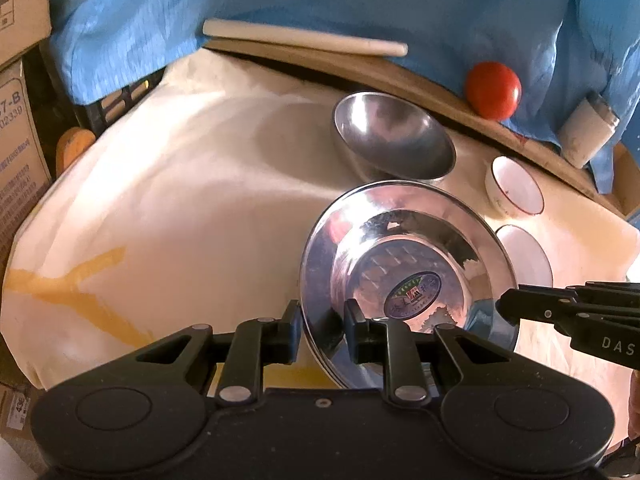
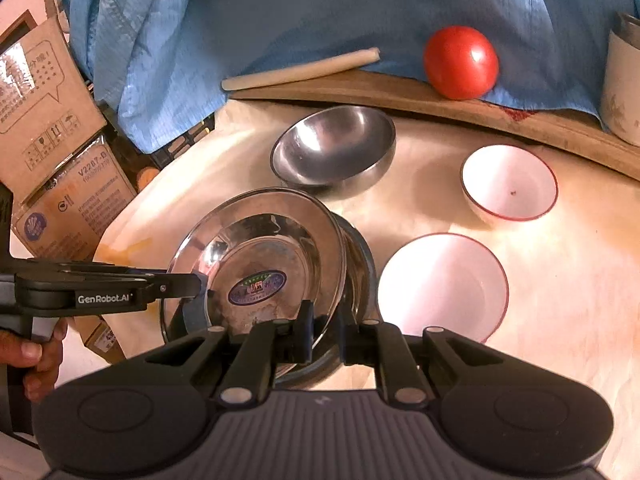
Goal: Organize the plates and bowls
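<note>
- Left gripper and right gripper each clamped on opposite rim edges of the steel plate: two-point hold keeps it level.
- Plate hovers mid-table over the cream cloth, just before the steel bowl; probably headed for stacking.
- Two white bowls sit toward the table's right edge.

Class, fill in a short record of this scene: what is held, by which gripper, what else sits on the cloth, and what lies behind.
held: steel plate, tilted, a sticker at its centre
left gripper: shut on the plate's rim
right gripper: shut on the opposite rim
under the plate: another steel dish, partly hidden
on cloth: steel bowl, two white bowls
behind: tomato, white stick
</note>
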